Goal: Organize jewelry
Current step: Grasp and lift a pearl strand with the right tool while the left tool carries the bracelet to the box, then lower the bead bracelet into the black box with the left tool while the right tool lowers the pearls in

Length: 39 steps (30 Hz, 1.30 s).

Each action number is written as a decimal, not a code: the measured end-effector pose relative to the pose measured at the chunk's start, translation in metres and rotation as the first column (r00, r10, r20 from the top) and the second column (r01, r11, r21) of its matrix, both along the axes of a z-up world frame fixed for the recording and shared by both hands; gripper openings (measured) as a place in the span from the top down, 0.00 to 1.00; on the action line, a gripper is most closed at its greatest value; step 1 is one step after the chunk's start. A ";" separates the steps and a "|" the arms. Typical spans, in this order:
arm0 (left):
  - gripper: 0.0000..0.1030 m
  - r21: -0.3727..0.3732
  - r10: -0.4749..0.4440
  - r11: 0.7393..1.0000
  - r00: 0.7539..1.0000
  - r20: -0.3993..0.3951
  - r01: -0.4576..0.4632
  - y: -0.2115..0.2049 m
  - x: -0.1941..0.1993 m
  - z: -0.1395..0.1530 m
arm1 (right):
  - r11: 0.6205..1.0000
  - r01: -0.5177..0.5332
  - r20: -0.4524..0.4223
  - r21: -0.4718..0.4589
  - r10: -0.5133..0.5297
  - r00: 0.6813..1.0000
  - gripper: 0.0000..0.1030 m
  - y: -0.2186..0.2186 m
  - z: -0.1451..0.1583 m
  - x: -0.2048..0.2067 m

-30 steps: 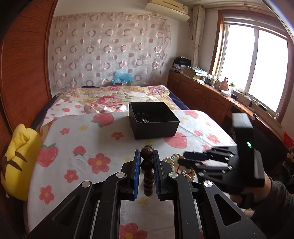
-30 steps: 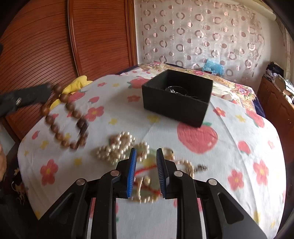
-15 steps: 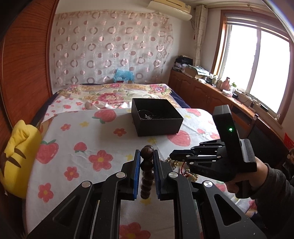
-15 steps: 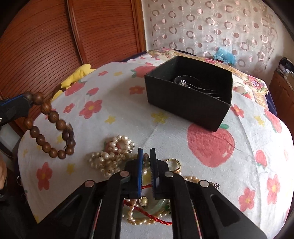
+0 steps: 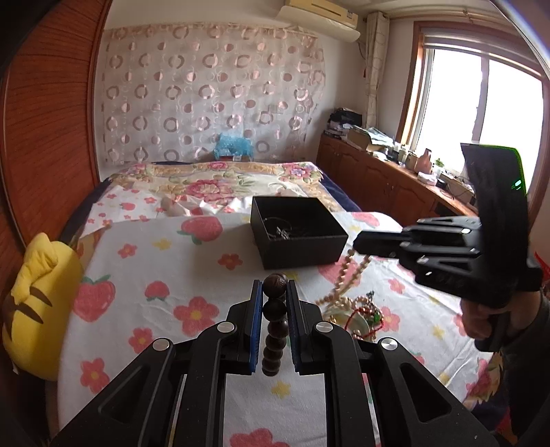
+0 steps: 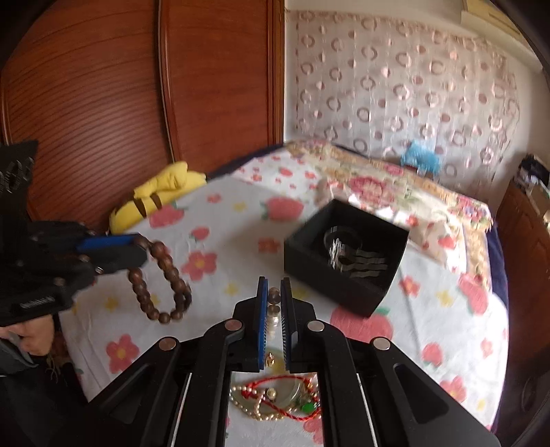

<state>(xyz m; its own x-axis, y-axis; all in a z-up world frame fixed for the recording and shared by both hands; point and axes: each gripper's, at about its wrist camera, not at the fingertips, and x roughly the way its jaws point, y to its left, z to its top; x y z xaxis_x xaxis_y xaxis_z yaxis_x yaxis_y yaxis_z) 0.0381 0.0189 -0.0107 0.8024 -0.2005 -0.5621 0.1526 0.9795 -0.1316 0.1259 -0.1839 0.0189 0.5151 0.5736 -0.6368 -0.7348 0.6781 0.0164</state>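
My left tool (image 5: pixel 275 295) grips the wooden bracelet (image 6: pixel 161 275); right tool (image 6: pixel 274 302) clamps a dangling pearl strand (image 5: pixel 343 278), which may snag the box (image 6: pixel 347 254) rim.

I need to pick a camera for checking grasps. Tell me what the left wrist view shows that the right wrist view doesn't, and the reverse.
Only the left wrist view shows the window, the air conditioner and the pearl strand hanging from the right gripper.

Only the right wrist view shows the wooden bead bracelet as a full loop dangling from the left gripper, and the red cord in the leftover jewelry pile.

Both show the black box with silver pieces inside, the yellow plush and both jaws shut on beads.
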 end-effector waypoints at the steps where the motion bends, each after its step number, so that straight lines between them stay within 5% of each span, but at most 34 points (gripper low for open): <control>1: 0.88 -0.001 -0.001 1.000 1.000 0.002 0.001 0.001 0.002 0.002 | 1.000 0.000 0.011 0.001 0.000 1.000 0.92 0.000 0.006 0.000; 20: 0.88 0.017 -0.030 0.999 0.997 0.072 0.029 -0.004 0.045 0.035 | 0.995 0.077 0.153 0.066 -0.086 0.984 0.92 -0.017 0.086 0.038; 39: 0.88 0.035 -0.055 0.998 0.995 0.089 0.052 -0.020 0.106 0.051 | 0.979 0.141 0.163 0.150 -0.165 0.973 0.92 -0.044 0.132 0.091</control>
<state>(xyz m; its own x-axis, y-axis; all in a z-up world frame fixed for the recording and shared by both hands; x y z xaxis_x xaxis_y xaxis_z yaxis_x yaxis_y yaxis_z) 0.1440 -0.0015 0.0407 0.8385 -0.2268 -0.4955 0.2143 0.9733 -0.0828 0.2164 -0.2280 0.1508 0.6992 0.5548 -0.4510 -0.6223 0.7828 -0.0019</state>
